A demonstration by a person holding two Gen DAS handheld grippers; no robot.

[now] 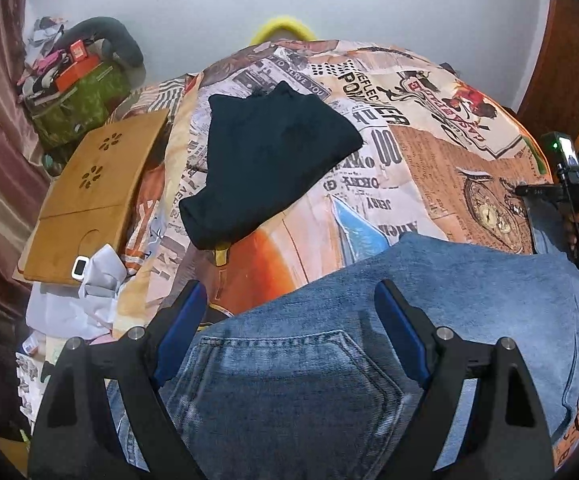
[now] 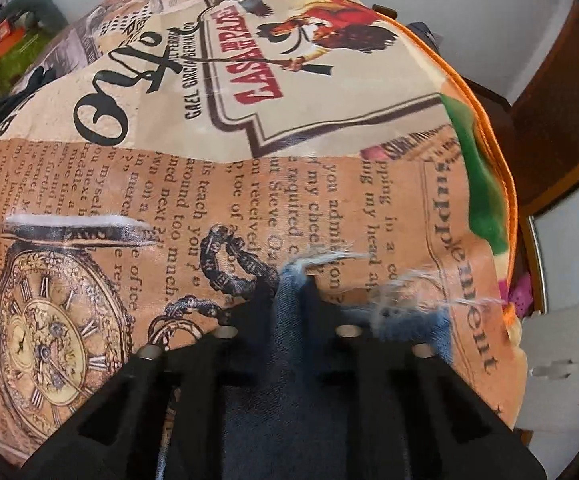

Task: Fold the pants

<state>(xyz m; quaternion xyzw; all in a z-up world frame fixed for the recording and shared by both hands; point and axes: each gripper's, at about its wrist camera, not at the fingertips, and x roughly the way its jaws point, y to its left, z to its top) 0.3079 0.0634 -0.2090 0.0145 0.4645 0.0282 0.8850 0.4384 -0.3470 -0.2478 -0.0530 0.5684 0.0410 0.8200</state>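
Left wrist view: the jeans [image 1: 409,320] lie spread on the bed's printed bedspread [image 1: 429,160], with a back pocket [image 1: 289,392] facing up right under the camera. The left claw [image 1: 289,320] hovers over that pocket with its blue-padded fingers [image 1: 181,320] wide apart, holding nothing. Beyond the jeans, further up the bed, lies a dark folded garment [image 1: 265,160]; left of that sits a wooden lap tray [image 1: 97,192]. At the jeans' far right end, the right claw [image 1: 561,196] is seen in the person's hand.

Readable print on the bedspread near the dark garment: "TO SERVE YOU", "POWER", "JERRY", all upside down.

Right wrist view: the right claw [image 2: 289,280] is clamped on a frayed hem [image 2: 293,276] of the jeans, low over the bedspread [image 2: 249,140]. White threads trail from a second frayed edge just right of it. Print beyond the hem reads "CASA", "GAEL GARCIA BERNAL", "Supplement", plus a pocket watch [image 2: 45,340] picture to the left.

The fold appears barely begun: one leg end is gripped, the waist end is free. Next, I judge, the left claw must close on the waist area so the leg end can be carried across without dragging the denim.
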